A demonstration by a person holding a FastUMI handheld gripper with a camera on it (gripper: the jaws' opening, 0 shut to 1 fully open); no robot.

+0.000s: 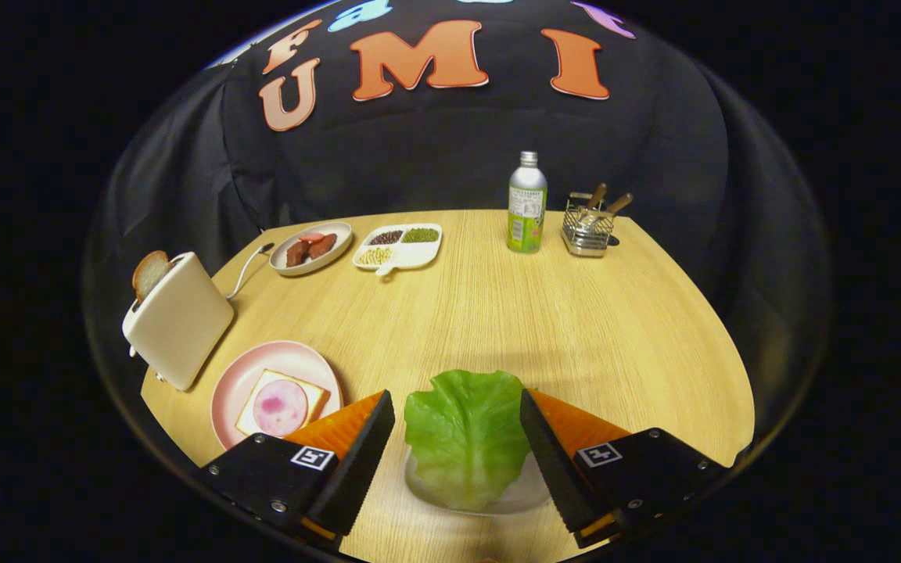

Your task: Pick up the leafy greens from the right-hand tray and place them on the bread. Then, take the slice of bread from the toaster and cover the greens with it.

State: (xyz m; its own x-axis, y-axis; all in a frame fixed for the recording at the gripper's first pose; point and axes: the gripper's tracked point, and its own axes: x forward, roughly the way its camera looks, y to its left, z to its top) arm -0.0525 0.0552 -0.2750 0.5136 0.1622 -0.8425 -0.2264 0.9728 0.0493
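- Toaster (178, 319): stands at the left edge of the tabletop (576, 328), tilted in this view. A bread slice (150, 273) sticks up from its slot.
- Pink plate (241, 383): near the front left edge, just beside the toaster. It carries a slice of bread (319, 396) topped with a round of ham (280, 406).
- Gripper (457, 418): jaws wide open, holding nothing. The left finger overlaps the pink plate's rim in this view.
- Lettuce (462, 434): lies between the fingers, at the front edge, in a clear tray (525, 493). Gaps show on both sides; neither finger touches the leaf.
- Oval plate (285, 262): at the rear left edge, holding dark red meat pieces.
- Divided dish (419, 254): just right of the oval plate, with beans in its compartments.
- Bottle (527, 203): upright at the rear edge.
- Wire basket (588, 228): just right of the bottle, with wooden-handled utensils.
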